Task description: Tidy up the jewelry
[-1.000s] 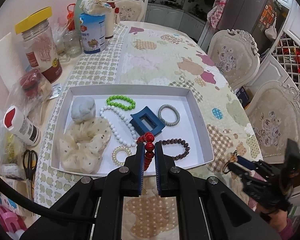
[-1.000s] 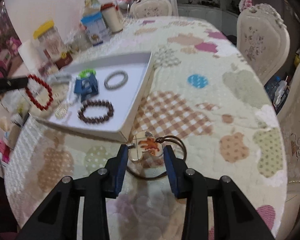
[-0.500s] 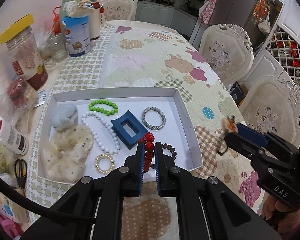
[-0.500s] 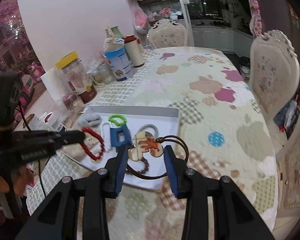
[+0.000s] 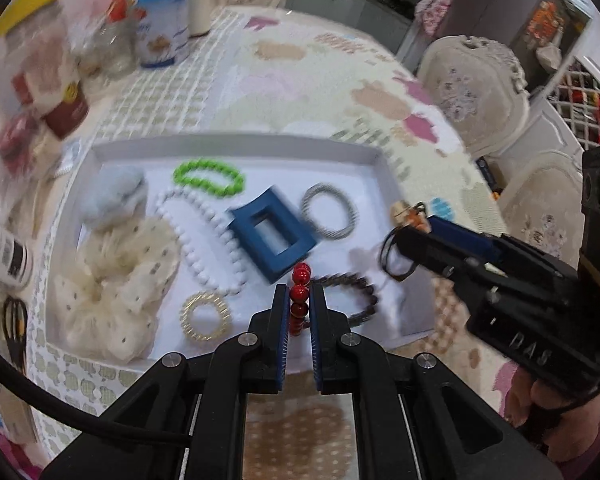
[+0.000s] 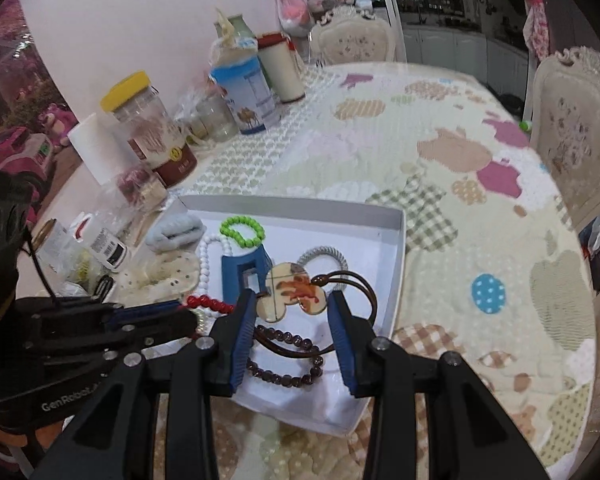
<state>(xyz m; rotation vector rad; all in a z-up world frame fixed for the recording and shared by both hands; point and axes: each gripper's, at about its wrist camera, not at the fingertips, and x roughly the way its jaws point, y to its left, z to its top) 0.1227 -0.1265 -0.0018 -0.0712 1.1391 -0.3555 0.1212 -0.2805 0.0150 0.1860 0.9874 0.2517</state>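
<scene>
- Two pairs of fingers are each holding a piece of jewelry over the white tray (image 6: 398,256).
- The left gripper (image 5: 299,300) is pinching a red bead bracelet (image 5: 300,292) between nearly closed fingers, the strand hanging over the tray's near half, above the dark bead bracelet (image 5: 360,296).
- The right gripper (image 6: 292,306) is clamping a flat cream-and-orange charm (image 6: 294,290) at a middling width; its brown elastic cord (image 6: 360,292) is looping down toward the tray's right corner.
- Lying inside the tray are a blue rectangular hair clip (image 5: 272,238), a green bead bracelet (image 5: 209,178), a white bead necklace (image 5: 204,240), a grey coiled hair tie (image 5: 331,216), a gold coiled hair tie (image 5: 206,316), a cream dotted scrunchie (image 5: 112,288) and a pale blue scrunchie (image 5: 114,196).
- The tray is sitting on the patchwork-covered surface (image 6: 480,200), with jars and bottles crowded just beside its left edge.
</scene>
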